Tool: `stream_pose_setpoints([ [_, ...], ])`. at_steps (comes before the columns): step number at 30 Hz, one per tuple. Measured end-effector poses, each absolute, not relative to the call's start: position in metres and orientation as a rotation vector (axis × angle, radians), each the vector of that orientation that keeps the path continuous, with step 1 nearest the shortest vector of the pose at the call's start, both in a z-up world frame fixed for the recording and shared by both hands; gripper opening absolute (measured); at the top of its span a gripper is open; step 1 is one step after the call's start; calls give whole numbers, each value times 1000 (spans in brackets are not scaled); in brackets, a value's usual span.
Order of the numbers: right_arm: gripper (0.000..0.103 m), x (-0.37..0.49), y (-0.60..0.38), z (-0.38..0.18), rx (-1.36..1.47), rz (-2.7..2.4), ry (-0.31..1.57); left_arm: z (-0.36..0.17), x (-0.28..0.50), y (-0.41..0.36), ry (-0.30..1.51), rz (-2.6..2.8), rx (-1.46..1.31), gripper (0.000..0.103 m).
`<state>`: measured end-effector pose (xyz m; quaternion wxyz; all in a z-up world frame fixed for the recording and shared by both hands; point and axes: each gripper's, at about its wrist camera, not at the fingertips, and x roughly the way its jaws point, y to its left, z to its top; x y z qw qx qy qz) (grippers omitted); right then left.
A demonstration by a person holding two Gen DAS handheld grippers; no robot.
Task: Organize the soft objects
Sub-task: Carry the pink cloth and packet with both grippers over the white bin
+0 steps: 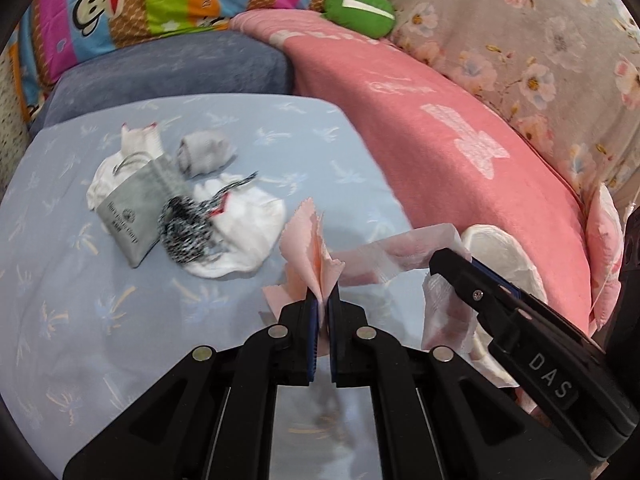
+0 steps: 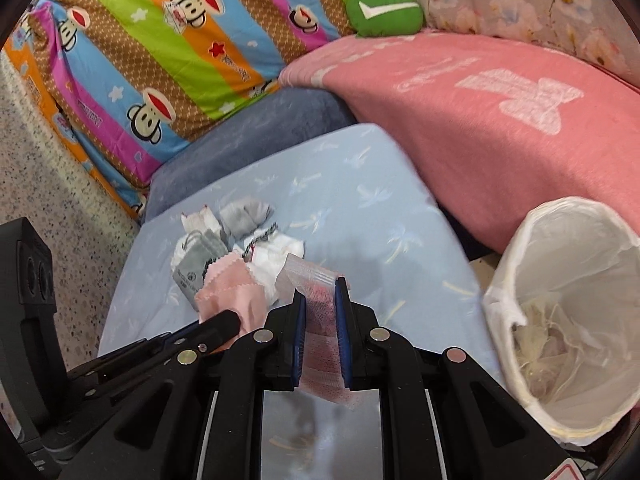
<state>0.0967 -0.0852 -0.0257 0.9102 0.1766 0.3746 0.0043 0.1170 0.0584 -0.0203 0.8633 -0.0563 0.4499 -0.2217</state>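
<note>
Two tongs work above a pale blue printed bed sheet (image 1: 100,300). Left tongs (image 1: 322,300) pinch a zigzag-edged pink cloth (image 1: 308,236); right tongs (image 2: 320,292) pinch a crinkly translucent wrapper (image 2: 316,292), near the sheet's heap of white socks (image 1: 240,216). A white-lined bin (image 2: 560,248) stands beside the sheet.

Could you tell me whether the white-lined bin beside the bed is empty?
Not empty: the bin stands upright and open, with crumpled wrappers at its bottom.

Sock pile (image 1: 188,208) on bed sheet (image 1: 80,288), blanket (image 1: 440,152) right of it, lined bin (image 2: 568,264) beside blanket.
</note>
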Motion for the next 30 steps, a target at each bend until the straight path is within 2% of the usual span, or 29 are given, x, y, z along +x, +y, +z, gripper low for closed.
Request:
stream_pose_setpoints([
  [13, 13, 43, -167, 33, 415, -96, 613, 18, 94, -16, 859, -593, -30, 4],
  [30, 13, -6, -248, 44, 476, -234, 548, 35, 70, -99, 833, -729, 69, 5],
])
